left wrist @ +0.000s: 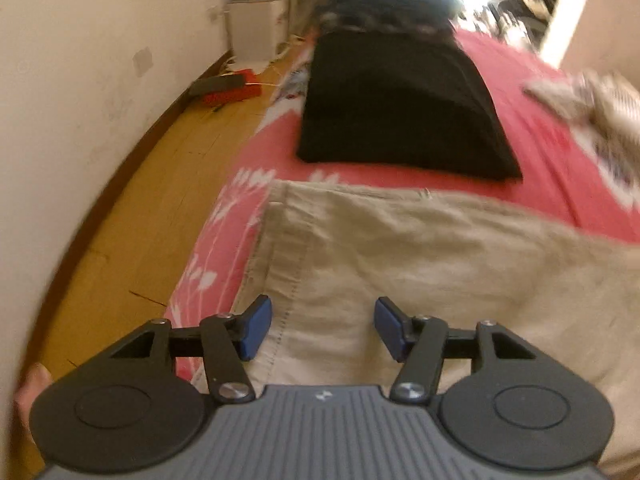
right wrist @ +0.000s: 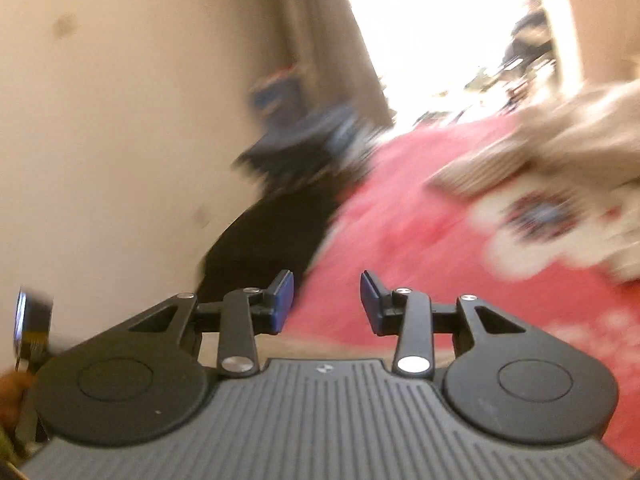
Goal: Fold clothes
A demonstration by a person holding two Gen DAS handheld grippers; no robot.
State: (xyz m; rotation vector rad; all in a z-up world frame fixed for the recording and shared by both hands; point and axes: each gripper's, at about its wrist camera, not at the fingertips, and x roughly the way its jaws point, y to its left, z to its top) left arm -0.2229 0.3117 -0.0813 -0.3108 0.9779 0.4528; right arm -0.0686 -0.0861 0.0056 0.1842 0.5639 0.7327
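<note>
A beige garment (left wrist: 420,264) lies spread on the red patterned bedcover (left wrist: 520,80). My left gripper (left wrist: 323,328) hangs over its stitched left edge, jaws open, nothing between the blue pads (left wrist: 256,326). Beyond it sits a folded black garment (left wrist: 400,112), with a dark pile (left wrist: 380,0) behind. My right gripper (right wrist: 327,304) is open and empty above the red bedcover (right wrist: 420,272); that view is blurred. The black garment (right wrist: 272,240) shows to its left, and a pale crumpled garment (right wrist: 560,148) lies at upper right.
A cream wall (left wrist: 100,80) and a strip of wooden floor (left wrist: 160,200) run along the bed's left side. A red and black object (left wrist: 228,88) lies on the floor near a white box (left wrist: 256,28). Another crumpled pale garment (left wrist: 592,96) rests on the bed's right.
</note>
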